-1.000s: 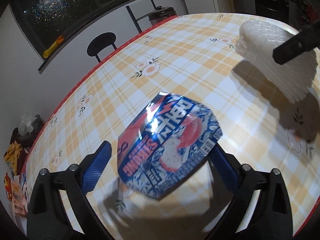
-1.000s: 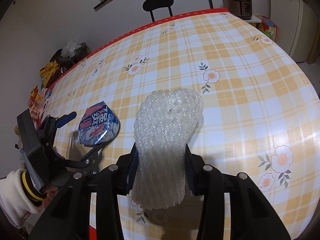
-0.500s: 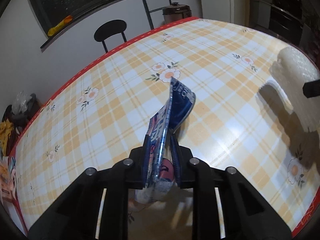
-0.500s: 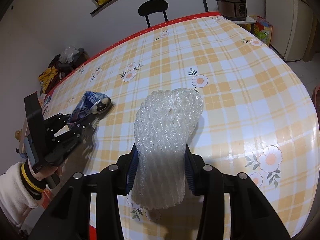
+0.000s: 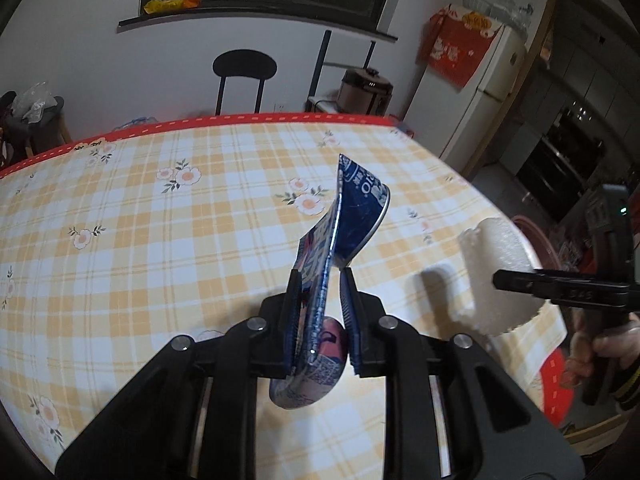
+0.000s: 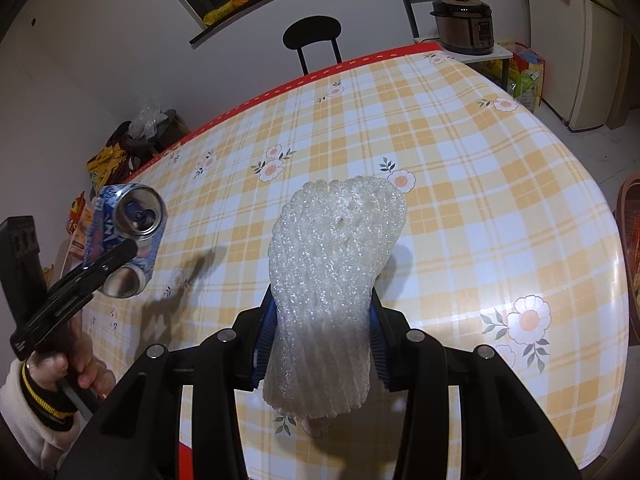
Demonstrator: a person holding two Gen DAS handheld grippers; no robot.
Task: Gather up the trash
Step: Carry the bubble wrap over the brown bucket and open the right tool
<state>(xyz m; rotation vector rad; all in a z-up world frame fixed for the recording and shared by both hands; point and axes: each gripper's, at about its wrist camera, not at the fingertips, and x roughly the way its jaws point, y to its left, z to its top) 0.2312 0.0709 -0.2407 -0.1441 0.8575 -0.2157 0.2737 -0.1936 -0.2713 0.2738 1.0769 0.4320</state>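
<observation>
A flattened blue and white drink can (image 5: 340,248) is pinched between the pads of my left gripper (image 5: 320,280), held above the checked tablecloth (image 5: 160,232). The right wrist view shows the same can (image 6: 128,236) at the far left, bent double, with both round ends facing the camera. My right gripper (image 6: 322,312) is shut on a white foam net sleeve (image 6: 332,264), which sticks out forward past the pads. In the left wrist view that sleeve (image 5: 492,272) hangs at the right over the table's edge.
A black chair (image 5: 244,76) stands behind the far, red-trimmed table edge. A rice cooker (image 6: 464,24) sits on a small side table and a white fridge (image 5: 480,88) stands at the back right. Bags and clutter (image 6: 120,152) lie off the table's left side.
My left gripper closed on the can, crushing it flat, then lifted it off the table and rolled. The right gripper rose slightly with the foam sleeve.
</observation>
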